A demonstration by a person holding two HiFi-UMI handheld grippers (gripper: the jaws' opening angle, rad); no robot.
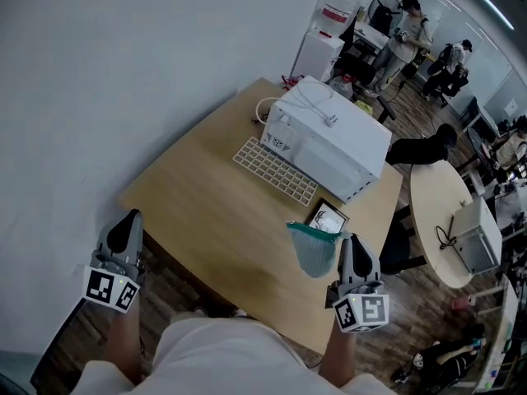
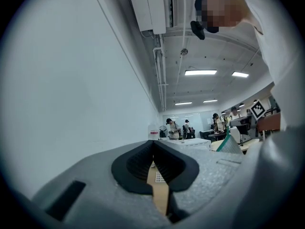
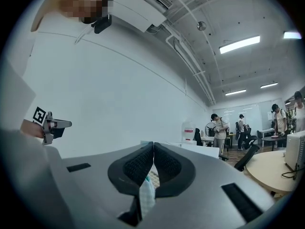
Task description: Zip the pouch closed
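Observation:
A teal mesh pouch (image 1: pixel 314 249) hangs over the near right part of the wooden table (image 1: pixel 206 212), its rim upward. My right gripper (image 1: pixel 350 241) is shut on the pouch's right edge; in the right gripper view pale pouch fabric (image 3: pixel 147 197) shows below the closed jaws of the right gripper (image 3: pixel 153 148). My left gripper (image 1: pixel 128 218) is off the table's left edge, shut with nothing in it. The left gripper view shows the left gripper (image 2: pixel 153 146) with its jaws together, and the pouch (image 2: pixel 230 144) far to the right. The left gripper (image 3: pixel 52 125) also shows in the right gripper view.
A white boxy appliance (image 1: pixel 329 138) with a cable on top stands at the table's far side, a white keyboard (image 1: pixel 276 171) in front of it. A black-framed tray (image 1: pixel 328 219) lies just behind the pouch. A round table (image 1: pixel 453 220) and office chairs stand to the right; people stand far back.

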